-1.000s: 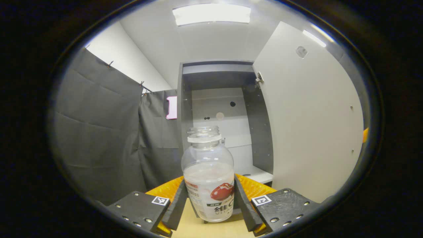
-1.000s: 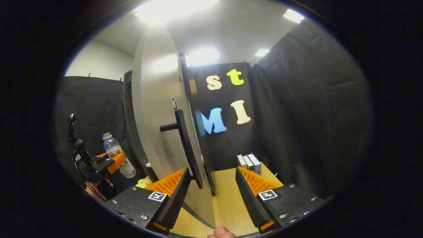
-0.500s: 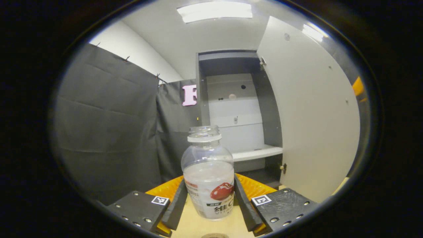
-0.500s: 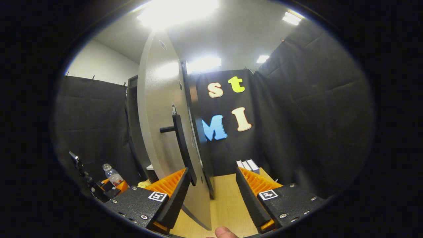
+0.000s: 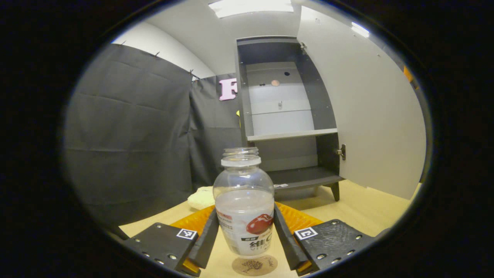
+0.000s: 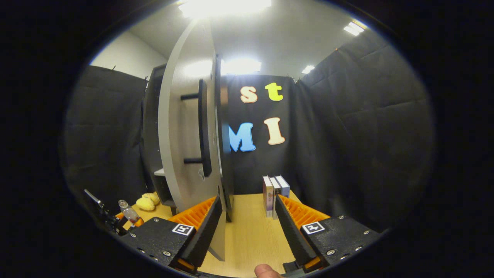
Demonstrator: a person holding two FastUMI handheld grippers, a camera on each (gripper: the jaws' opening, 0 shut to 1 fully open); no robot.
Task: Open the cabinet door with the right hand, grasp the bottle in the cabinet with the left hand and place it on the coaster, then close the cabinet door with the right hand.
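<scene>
Bottle [image 5: 244, 204] stands upright between the left gripper [image 5: 244, 247], both fingers [image 5: 204, 241] pressed against its lower sides, so the jaws are clamped on it. It is clear, with no cap, a pale liquid inside and a label with a red fruit. Its base sits just over a round coaster [image 5: 254, 266] on the bench [image 5: 366, 210]; whether they touch cannot be told. Beyond the bottle, a little to the right, stands the cabinet [image 5: 285, 116], open, with one pale shelf [image 5: 291, 135] across the middle and a dark floor board below. Its door [image 5: 370, 116] is swung out to the right. To the left of the cabinet, on the bench, lies a small yellowish soft thing [image 5: 201, 197].

In the right gripper view, the right gripper [image 6: 247, 227] has its jaws wide apart and holds nothing. The door [image 6: 181, 127] shows nearly edge-on, far left of the gap, its near edge just beside the left finger. A dark bar handle [image 6: 203, 123] runs down the door's face. A fingertip [image 6: 264, 271] shows at the bottom edge. Far ahead on the bench stand three books [image 6: 274, 193], upright against the cloth wall. Low at far left, the left gripper [image 6: 122, 221] shows small with the bottle [image 6: 129, 214] in it.
</scene>
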